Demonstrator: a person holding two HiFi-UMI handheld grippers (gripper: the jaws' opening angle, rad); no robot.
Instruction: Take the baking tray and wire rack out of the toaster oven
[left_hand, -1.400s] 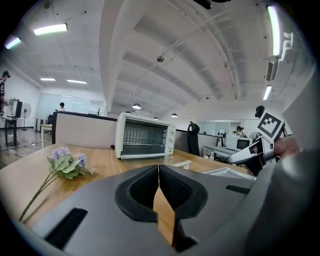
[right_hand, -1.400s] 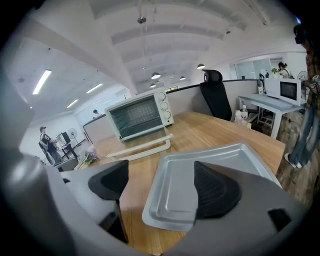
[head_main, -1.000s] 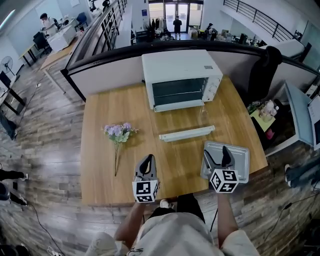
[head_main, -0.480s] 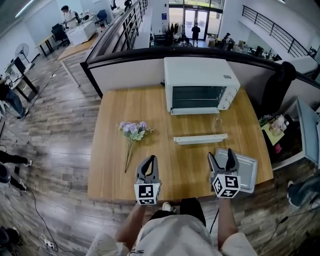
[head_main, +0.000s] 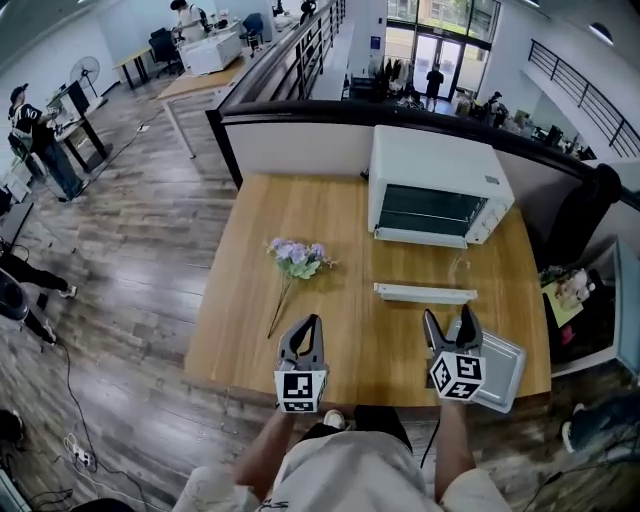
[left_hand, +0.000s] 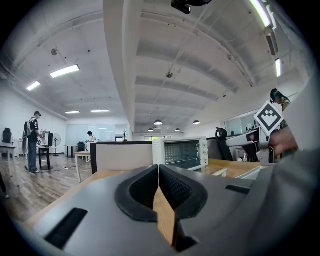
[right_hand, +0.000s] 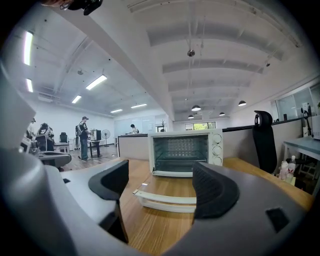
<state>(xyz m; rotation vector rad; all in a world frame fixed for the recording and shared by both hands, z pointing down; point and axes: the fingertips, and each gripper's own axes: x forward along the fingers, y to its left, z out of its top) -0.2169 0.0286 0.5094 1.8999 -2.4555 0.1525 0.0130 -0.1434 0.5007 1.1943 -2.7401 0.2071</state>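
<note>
The wooden table (head_main: 250, 300) fills the middle of the head view. One toaster oven (head_main: 440, 175) stands at upper right, door dropped open with its white handle (head_main: 425, 293) toward the person. One baking tray (head_main: 505, 360) already lies at the table's lower right corner: thin metal, probably light, stiff and slick, best pinched by its raised rim. One wire rack (right_hand: 177, 157) seems to sit inside the oven. It is likely light and rigid, so the front bar is the place to grip, pulling it out level. The right gripper (head_main: 450, 318) is spread wide and empty above the tray's left edge. The left gripper (head_main: 308, 328) is closed, holding nothing. One flower sprig (head_main: 298, 256) lies centre left.
</note>
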